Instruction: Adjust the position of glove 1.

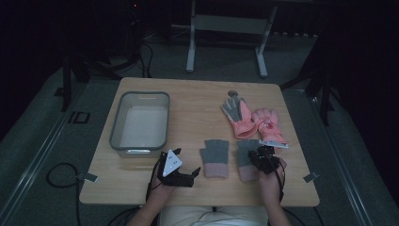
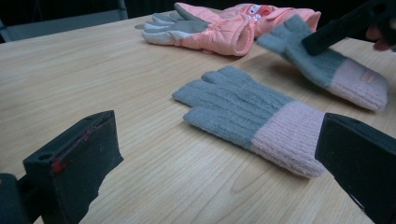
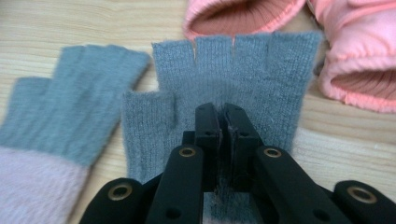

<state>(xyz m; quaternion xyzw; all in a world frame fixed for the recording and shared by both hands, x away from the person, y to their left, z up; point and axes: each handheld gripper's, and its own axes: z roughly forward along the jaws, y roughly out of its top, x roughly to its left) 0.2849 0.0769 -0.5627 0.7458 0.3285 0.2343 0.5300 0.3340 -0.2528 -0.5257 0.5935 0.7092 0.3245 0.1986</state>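
Grey fingerless glove (image 3: 233,88) with a pale pink cuff sits near the front edge of the worktop (image 1: 197,101), towards its right side, pinched at the palm by the right gripper (image 3: 223,122), whose jaws are closed tight on the knit. In the left gripper view its finger end is raised off the wood while the cuff end rests on the surface, so the lift is judged begun but not complete. Its matching glove (image 1: 215,157) lies flat just beside it, to the left, untouched. The left gripper (image 2: 219,154) rests near the front edge with jaws standing wide and nothing between them, pointed at that second glove. Two pink padded gloves (image 1: 254,121) lie farther back on the right side, overlapping each other. A grey bin (image 1: 139,123) stands on the left half, holding nothing as far as can be seen. If the gloves are bound for the bin, none has yet been placed; all four remain. The held glove is a ribbed knit, soft and limp, with cut-off finger stubs and a small tab on the cuff.
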